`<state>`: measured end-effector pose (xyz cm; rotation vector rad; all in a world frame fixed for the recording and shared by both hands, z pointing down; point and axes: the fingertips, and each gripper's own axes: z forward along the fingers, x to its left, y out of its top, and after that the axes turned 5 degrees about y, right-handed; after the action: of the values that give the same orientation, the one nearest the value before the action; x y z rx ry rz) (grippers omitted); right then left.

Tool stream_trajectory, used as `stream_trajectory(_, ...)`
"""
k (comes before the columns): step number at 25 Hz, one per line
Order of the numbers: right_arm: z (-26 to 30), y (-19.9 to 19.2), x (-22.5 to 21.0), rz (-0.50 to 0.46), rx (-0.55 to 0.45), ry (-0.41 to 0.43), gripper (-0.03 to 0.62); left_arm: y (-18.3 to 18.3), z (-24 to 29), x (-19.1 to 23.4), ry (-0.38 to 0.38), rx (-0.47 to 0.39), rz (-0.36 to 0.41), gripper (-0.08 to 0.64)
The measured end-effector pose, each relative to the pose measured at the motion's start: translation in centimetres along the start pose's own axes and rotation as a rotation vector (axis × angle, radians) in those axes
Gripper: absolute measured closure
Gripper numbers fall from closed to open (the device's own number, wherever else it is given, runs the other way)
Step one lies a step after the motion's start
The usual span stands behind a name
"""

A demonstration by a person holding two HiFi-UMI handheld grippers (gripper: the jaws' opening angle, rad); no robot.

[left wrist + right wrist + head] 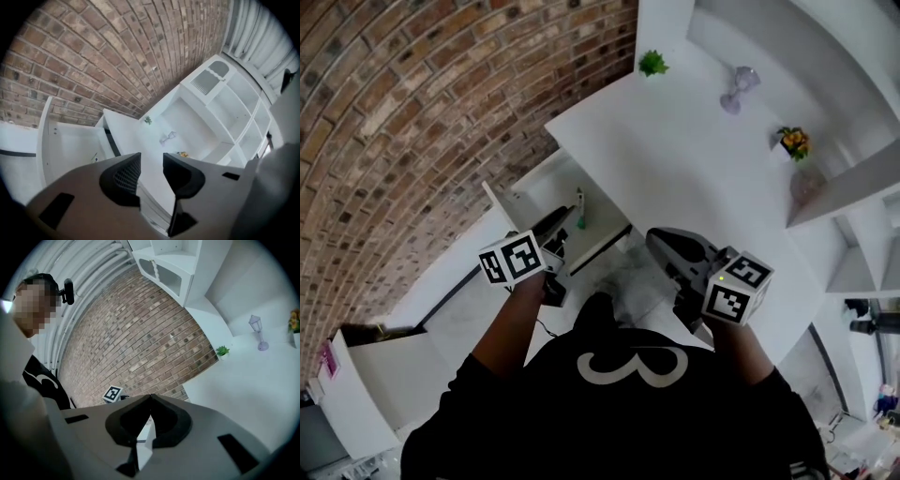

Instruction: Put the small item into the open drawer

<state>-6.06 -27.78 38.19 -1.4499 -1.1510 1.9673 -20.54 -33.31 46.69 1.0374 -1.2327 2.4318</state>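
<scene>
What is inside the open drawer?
One small thin item with a green end lies in the white drawer. The left gripper covers the drawer's near corner, so anything there cannot be seen.

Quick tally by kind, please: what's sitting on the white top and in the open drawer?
Small green potted plant: 1
Yellow-orange potted flowers: 1
Pale lantern-shaped ornament: 1
Slim green-tipped item in the open white drawer: 1
Total: 4
</scene>
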Motion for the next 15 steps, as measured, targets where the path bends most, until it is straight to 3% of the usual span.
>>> stream_trajectory(3, -0.3, 0.5, 1.8, -0.034, -0.015, 0.041, 0.583, -0.2, -3.1, -3.3, -0.05, -0.019, 0.02, 0.453)
stream_trajectory(6, -1.2, 0.8, 3.7, -0.064, -0.026, 0.075, 0.584, -0.5, -6.2, -7.4, -0.147, -0.057, 0.064, 0.525)
stream_trajectory(12, -3.5, 1.4, 6.8, -0.116, -0.049, 0.127, 0.583, -1.1, -11.1, -15.9, -0.322, -0.099, 0.284, 0.556)
stream_trajectory(15, -4.6, 1.7, 8.3, -0.145, -0.066, 0.16, 0.583, -1.6, -12.6, -18.8, -0.342, -0.129, 0.409, 0.557)
